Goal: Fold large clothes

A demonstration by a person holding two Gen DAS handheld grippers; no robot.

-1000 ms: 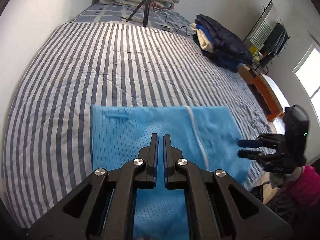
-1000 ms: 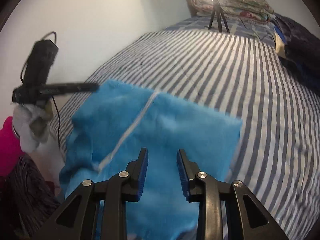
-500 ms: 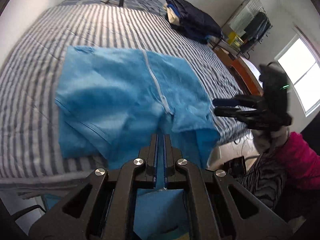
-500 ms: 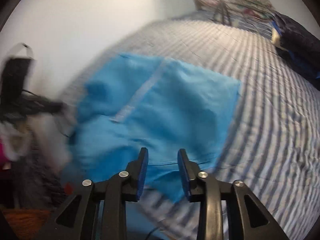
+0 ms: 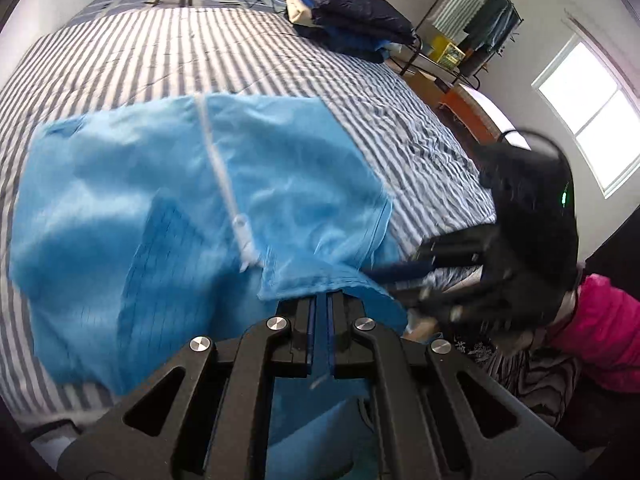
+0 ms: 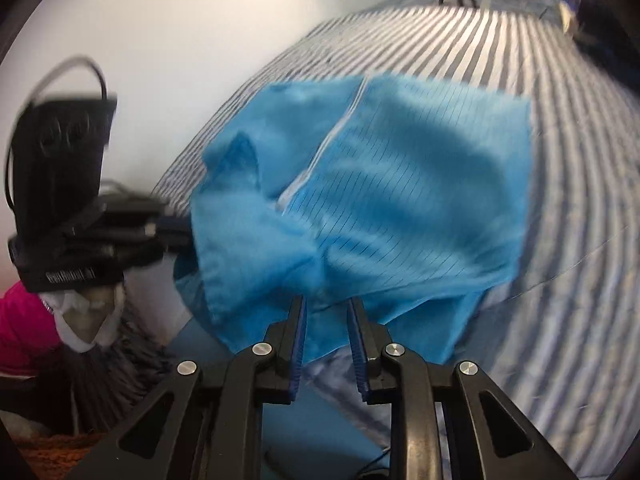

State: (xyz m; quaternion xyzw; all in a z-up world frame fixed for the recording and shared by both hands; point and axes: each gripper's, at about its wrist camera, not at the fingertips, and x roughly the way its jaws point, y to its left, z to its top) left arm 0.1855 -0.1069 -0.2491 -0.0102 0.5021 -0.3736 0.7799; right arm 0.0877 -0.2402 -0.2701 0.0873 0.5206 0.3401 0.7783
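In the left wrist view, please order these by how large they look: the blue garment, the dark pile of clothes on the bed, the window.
1. blue garment, by far the largest.
2. dark pile of clothes.
3. window, similar in size to the pile, so this order is unsure.
The fisheye lens and nearness enlarge the garment.

Blue garment point(image 6: 400, 208), pale zipper line point(image 6: 320, 160) down its middle: spread on the striped bed point(image 6: 560, 128), its near edge bunched and hanging over the side. My right tool point(image 6: 326, 304): jaws just been closing, a narrow gap left, tips at the bunched near hem; whether the pads press cloth I cannot tell. My left tool point(image 6: 176, 232): at the garment's left edge, blurred. Pink sleeve point(image 6: 20, 332), lower left.
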